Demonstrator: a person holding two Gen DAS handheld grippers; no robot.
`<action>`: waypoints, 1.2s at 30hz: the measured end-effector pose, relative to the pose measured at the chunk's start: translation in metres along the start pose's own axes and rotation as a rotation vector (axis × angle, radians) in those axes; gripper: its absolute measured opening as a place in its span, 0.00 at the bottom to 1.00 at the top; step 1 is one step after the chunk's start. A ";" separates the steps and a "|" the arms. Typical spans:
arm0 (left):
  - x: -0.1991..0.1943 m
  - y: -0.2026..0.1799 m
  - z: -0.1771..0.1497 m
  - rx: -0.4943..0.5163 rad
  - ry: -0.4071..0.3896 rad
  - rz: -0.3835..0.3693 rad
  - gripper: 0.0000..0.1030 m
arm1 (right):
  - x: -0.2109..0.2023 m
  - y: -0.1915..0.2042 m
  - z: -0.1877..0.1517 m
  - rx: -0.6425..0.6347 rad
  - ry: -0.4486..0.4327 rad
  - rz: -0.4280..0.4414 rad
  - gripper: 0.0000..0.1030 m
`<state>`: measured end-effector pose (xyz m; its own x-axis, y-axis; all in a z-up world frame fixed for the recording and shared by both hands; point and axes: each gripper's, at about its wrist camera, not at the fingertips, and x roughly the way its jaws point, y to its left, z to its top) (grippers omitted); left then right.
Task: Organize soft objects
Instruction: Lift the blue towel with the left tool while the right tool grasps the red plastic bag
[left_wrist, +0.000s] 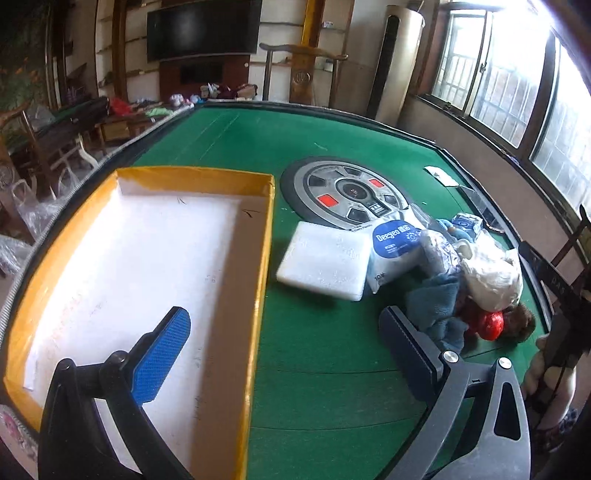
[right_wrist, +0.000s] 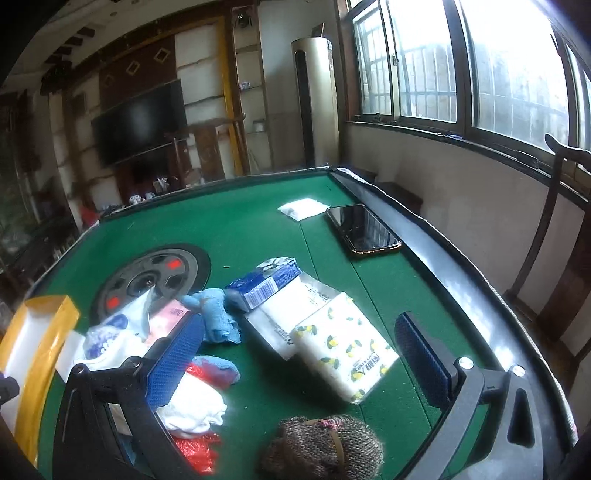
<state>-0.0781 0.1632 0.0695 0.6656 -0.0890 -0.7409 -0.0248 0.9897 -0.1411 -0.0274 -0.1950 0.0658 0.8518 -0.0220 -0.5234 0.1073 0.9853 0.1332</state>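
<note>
Soft objects (right_wrist: 207, 350) heaped on green table (right_wrist: 258, 221) (living room).

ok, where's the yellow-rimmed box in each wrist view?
Left wrist: the yellow-rimmed box fills the left half of the picture, open, white inside, under the left finger of the left hand-held gripper.
Right wrist: only a corner of it shows at the far left edge.
Shared landmark: the round grey control panel in the middle of the green table, right of the box.
</note>
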 end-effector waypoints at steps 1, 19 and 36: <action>0.003 -0.004 0.002 0.000 0.006 -0.027 1.00 | 0.000 -0.001 0.000 0.003 0.007 0.004 0.99; 0.066 -0.142 -0.023 0.253 0.132 -0.239 0.44 | -0.001 -0.005 0.002 0.011 0.041 0.012 0.99; -0.028 -0.032 -0.018 -0.011 0.021 -0.370 0.31 | -0.031 0.017 -0.011 -0.054 0.058 0.202 0.99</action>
<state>-0.1091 0.1316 0.0827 0.6158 -0.4433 -0.6514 0.2070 0.8887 -0.4091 -0.0574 -0.1756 0.0748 0.8221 0.1854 -0.5384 -0.0917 0.9763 0.1962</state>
